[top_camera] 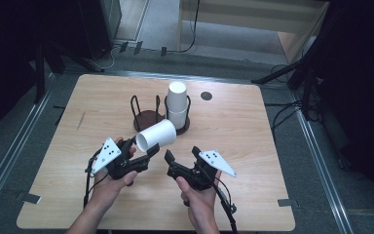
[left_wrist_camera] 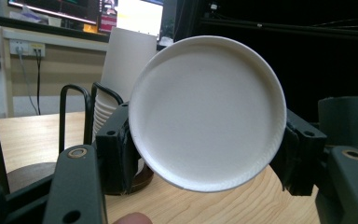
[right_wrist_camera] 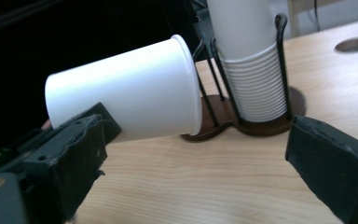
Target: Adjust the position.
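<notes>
A white paper cup (top_camera: 157,136) lies on its side above the table, clamped at its base end by my left gripper (top_camera: 140,146), which is shut on it. In the left gripper view the cup's round base (left_wrist_camera: 207,112) faces the camera with a black jaw pressed on either side. My right gripper (top_camera: 181,153) stands open just right of the cup, with nothing between its jaws. In the right gripper view the cup (right_wrist_camera: 126,98) is beyond the left jaw, its rim pointing at the stack of white cups (right_wrist_camera: 251,79).
A dark wire cup holder (top_camera: 148,117) with two round bays stands mid-table; the right bay holds the cup stack (top_camera: 177,105). A round hole (top_camera: 206,95) lies in the wooden table (top_camera: 253,156) behind it. Dark stands and cables ring the table.
</notes>
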Available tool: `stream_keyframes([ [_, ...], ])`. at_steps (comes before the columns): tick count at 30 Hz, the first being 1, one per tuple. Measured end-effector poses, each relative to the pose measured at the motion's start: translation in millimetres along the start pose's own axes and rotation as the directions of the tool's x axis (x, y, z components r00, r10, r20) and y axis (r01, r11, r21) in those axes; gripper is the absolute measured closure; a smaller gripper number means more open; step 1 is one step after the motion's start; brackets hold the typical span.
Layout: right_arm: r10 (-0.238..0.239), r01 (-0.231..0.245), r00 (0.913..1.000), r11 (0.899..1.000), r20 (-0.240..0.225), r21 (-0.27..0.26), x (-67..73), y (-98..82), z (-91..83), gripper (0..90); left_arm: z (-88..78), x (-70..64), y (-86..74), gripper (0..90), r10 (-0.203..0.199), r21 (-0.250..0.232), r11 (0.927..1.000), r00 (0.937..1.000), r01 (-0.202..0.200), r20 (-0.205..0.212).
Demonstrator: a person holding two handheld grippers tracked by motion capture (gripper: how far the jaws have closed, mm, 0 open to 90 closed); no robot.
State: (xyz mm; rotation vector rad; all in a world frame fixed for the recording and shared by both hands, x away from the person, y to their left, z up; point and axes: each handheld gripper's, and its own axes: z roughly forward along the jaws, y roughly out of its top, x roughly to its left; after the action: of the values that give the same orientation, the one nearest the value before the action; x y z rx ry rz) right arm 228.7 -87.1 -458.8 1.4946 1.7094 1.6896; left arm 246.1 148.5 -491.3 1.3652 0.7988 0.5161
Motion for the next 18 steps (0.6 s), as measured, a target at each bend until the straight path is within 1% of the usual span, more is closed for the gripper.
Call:
stream_keyframes([
  [1,0.044,-0.044,0.9990,0.999,-0.010,0.005,0.7,-1.1,1.9,3.3,0.4,-0.6,-1.3,34.3,-0.001,-0.003,1.0000,1.0000,0.001,-0.002],
  [2,0.044,-0.044,0.9990,0.999,-0.010,0.005,0.7,-1.1,1.9,3.3,0.4,-0.6,-1.3,34.4,-0.001,-0.003,1.0000,1.0000,0.001,-0.002],
  [3,0.094,-0.094,0.9954,0.996,-0.019,0.003,0.9,-1.9,3.4,3.3,1.1,-1.3,-2.8,34.4,0.003,-0.010,0.9999,1.0000,-0.003,-0.005],
  [4,0.124,-0.124,0.9920,0.992,-0.025,0.004,0.7,-2.0,3.6,3.3,1.1,-1.3,-2.8,34.4,0.003,-0.010,0.9999,1.0000,-0.003,-0.005],
  [5,0.147,-0.147,0.9887,0.989,-0.028,-0.001,0.4,-2.0,4.3,3.3,1.8,-2.1,-4.1,34.4,0.007,-0.025,0.9997,0.9999,-0.007,-0.007],
  [6,0.147,-0.147,0.9887,0.989,-0.028,-0.001,0.4,-2.0,4.3,3.3,1.8,-2.1,-4.1,34.4,0.007,-0.025,0.9997,0.9999,-0.007,-0.007],
  [7,0.204,-0.204,0.9783,0.979,-0.037,-0.003,-0.9,-2.2,5.6,3.2,2.3,-3.0,-5.5,34.4,0.006,-0.032,0.9995,0.9999,-0.006,-0.008],
  [8,0.204,-0.204,0.9783,0.979,-0.037,-0.003,-0.9,-2.2,5.6,3.2,2.3,-3.0,-5.5,34.4,0.006,-0.032,0.9995,0.9999,-0.006,-0.008],
  [10,0.266,-0.266,0.9631,0.964,-0.043,0.000,-2.5,-2.5,7.4,3.3,3.1,-4.3,-6.8,34.4,0.009,-0.035,0.9993,0.9999,-0.010,-0.006],
  [11,0.321,-0.322,0.9459,0.947,-0.044,-0.004,-4.7,-3.4,8.8,3.3,3.3,-4.9,-7.3,34.5,0.011,-0.034,0.9994,0.9999,-0.011,-0.007],
  [12,0.321,-0.322,0.9459,0.947,-0.044,-0.004,-4.7,-3.4,8.8,3.3,3.7,-5.4,-7.8,34.5,0.011,-0.037,0.9993,0.9999,-0.011,-0.007],
  [13,0.370,-0.371,0.9277,0.928,-0.046,-0.012,-5.8,-3.6,8.6,3.4,4.3,-6.5,-8.4,34.4,0.013,-0.038,0.9992,0.9999,-0.013,-0.005],
  [14,0.370,-0.371,0.9277,0.928,-0.046,-0.012,-5.8,-3.6,8.6,3.4,4.3,-6.5,-8.4,34.4,0.013,-0.038,0.9992,0.9999,-0.013,-0.005],
  [15,0.418,-0.419,0.9072,0.908,-0.045,-0.017,-5.9,-3.8,7.9,3.5,4.9,-7.5,-9.1,34.4,0.014,-0.039,0.9991,0.9999,-0.015,-0.002],
  [16,0.442,-0.443,0.8958,0.897,-0.050,-0.014,-6.8,-4.2,7.5,3.5,4.9,-7.5,-9.1,34.5,0.014,-0.039,0.9991,0.9999,-0.015,-0.002],
  [17,0.474,-0.475,0.8786,0.880,-0.061,-0.008,-7.4,-4.4,7.5,3.5,5.3,-7.8,-9.5,34.4,0.015,-0.040,0.9991,0.9999,-0.015,-0.003],
  [18,0.474,-0.475,0.8786,0.880,-0.061,-0.008,-7.4,-4.4,7.5,3.5,5.5,-8.3,-9.8,34.4,0.014,-0.040,0.9991,0.9999,-0.015,-0.005],
])
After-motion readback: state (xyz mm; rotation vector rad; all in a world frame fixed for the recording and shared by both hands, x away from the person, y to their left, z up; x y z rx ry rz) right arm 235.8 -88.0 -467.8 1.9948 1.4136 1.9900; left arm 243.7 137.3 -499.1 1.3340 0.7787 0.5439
